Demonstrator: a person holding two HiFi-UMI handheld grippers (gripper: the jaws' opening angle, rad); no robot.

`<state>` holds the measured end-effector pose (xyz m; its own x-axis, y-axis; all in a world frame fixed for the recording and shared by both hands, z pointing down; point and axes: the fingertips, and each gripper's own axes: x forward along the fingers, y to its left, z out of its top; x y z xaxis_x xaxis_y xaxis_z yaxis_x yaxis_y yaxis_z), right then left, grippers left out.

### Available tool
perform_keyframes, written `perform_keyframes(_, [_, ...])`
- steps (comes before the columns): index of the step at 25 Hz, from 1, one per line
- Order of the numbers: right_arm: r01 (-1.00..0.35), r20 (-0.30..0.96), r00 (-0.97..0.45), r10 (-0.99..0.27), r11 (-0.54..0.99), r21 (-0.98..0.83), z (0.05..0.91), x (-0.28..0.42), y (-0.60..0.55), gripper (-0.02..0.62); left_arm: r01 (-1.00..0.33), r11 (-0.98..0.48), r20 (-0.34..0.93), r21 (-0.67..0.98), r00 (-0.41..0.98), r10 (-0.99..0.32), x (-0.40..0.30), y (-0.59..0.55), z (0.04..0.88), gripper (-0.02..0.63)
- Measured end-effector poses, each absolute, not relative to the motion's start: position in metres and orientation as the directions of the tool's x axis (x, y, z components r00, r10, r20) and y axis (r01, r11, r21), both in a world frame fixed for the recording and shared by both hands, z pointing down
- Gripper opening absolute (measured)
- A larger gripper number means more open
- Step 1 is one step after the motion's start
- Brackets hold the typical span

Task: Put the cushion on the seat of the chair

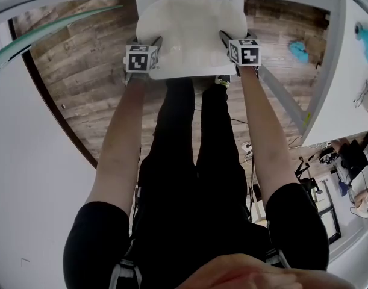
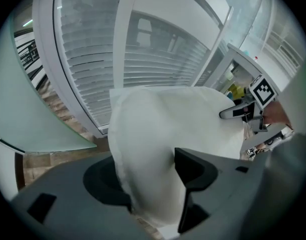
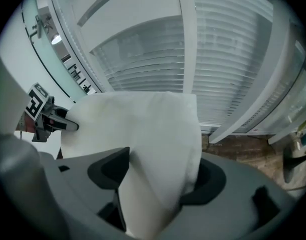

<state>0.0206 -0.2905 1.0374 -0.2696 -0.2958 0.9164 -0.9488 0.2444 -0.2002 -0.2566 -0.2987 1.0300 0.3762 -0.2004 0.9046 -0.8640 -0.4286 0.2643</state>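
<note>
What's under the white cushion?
Only a white edge, likely the chair seat, peeks out nearest the person. The cushion covers the rest, so it cannot be seen.

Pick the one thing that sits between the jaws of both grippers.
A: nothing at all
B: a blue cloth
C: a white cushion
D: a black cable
C: each gripper view shows the white cushion running down into the gap between the jaws, for the left gripper and the right gripper alike.
</note>
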Motion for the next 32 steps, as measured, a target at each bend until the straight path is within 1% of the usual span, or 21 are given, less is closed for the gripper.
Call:
perform_keyframes(5, [-0.959,0.927,-0.245,-0.283,0.212,-0.189,1.037,0.031,-0.287,0.344,-0.89,-0.405,0.924,0.208,0.314,-0.216,-0.279,-0.3,1.035,0.337])
perform_keyframes(7, [-0.963,0.933,-0.237,-0.271,0.195,-0.188,1.037,0.036,-0.285,0.359,-0.898,-0.399,0.927,0.188,0.296,-0.23,-0.287,-0.304,1.034,0.347])
perform_keyframes(10, [-0.967,0.936,-0.223,-0.273,0.181,-0.178,1.029,0.042,-0.285,0.364,-0.899,-0.399,0.926,0.178,0.29,-0.24,-0.293,-0.31,1.025,0.353])
perform_keyframes(13, [-0.971,0.925,-0.212,-0.314,0.178,-0.161,1.007,0.046,-0.29,0.364,-0.897,-0.4,0.917,0.187,0.306,-0.256,-0.291,-0.312,1.005,0.353])
perform_keyframes(17, [-0.969,0.896,-0.233,-0.379,0.166,-0.182,0.961,0.043,-0.297,0.362,-0.88,-0.422,0.89,0.217,0.356,-0.286,-0.274,-0.305,0.96,0.353])
perform_keyframes(19, [-0.963,0.875,-0.258,-0.41,0.186,-0.197,0.936,0.036,-0.297,0.36,-0.874,-0.427,0.87,0.233,0.384,-0.31,-0.262,-0.299,0.932,0.353])
perform_keyframes(23, [-0.939,0.83,-0.332,-0.448,0.24,-0.246,0.874,0.012,-0.291,0.359,-0.841,-0.457,0.83,0.291,0.46,-0.317,-0.23,-0.281,0.863,0.349])
perform_keyframes(24, [-0.931,0.82,-0.354,-0.45,0.256,-0.262,0.857,0.006,-0.289,0.359,-0.835,-0.462,0.817,0.298,0.473,-0.329,-0.224,-0.278,0.846,0.341])
perform_keyframes(26, [-0.912,0.798,-0.398,-0.452,0.291,-0.289,0.825,-0.006,-0.284,0.35,-0.83,-0.464,0.79,0.309,0.496,-0.361,-0.212,-0.274,0.813,0.302])
perform_keyframes(28, [-0.893,0.773,-0.436,-0.461,0.325,-0.31,0.793,-0.015,-0.277,0.323,-0.817,-0.475,0.767,0.326,0.522,-0.373,-0.198,-0.267,0.78,0.268])
perform_keyframes(29, [-0.885,0.757,-0.453,-0.471,0.341,-0.317,0.776,-0.017,-0.274,0.289,-0.808,-0.485,0.755,0.334,0.538,-0.376,-0.19,-0.264,0.763,0.25])
perform_keyframes(32, [-0.864,0.691,-0.494,-0.527,0.386,-0.323,0.718,-0.024,-0.267,0.089,-0.786,-0.517,0.712,0.34,0.574,-0.405,-0.17,-0.254,0.708,0.182])
